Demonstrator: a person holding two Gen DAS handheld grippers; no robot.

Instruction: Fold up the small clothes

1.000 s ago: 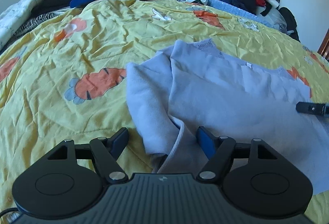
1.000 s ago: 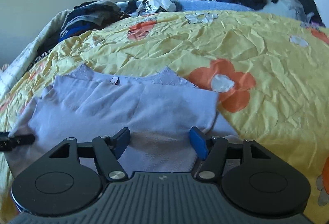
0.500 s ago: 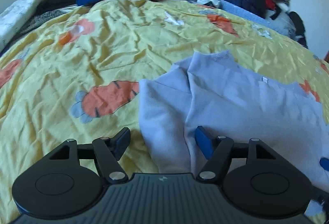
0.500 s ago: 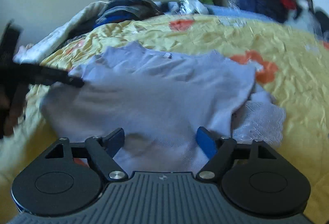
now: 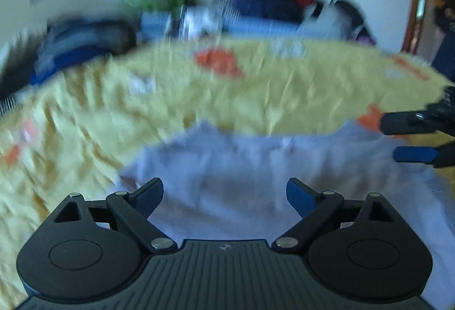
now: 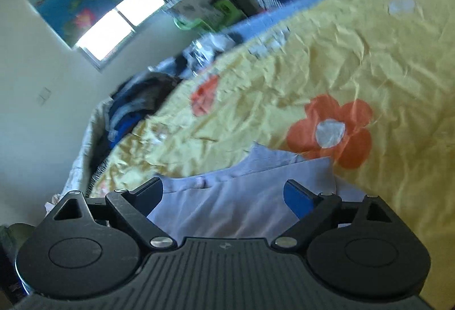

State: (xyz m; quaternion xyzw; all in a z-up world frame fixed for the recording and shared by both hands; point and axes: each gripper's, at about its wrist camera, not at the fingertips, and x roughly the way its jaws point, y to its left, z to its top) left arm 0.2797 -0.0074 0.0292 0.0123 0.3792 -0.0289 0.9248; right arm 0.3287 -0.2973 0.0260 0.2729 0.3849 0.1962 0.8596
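Lavender top (image 5: pixel 241 176) lies on the yellow bedspread (image 5: pixel 256 99); left gripper (image 5: pixel 224 195) and right gripper (image 6: pixel 223 193) are both opening, gripping nothing. Next, smooth wrinkles first.

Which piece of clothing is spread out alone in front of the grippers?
The pale lilac top, lying flat on the yellow bedspread; the other clothes sit in heaps at the far edge.

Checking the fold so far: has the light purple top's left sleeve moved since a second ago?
Yes. The light purple top had its left sleeve spread toward the carrot print on the yellow bedspread; that side is now folded in over the body.
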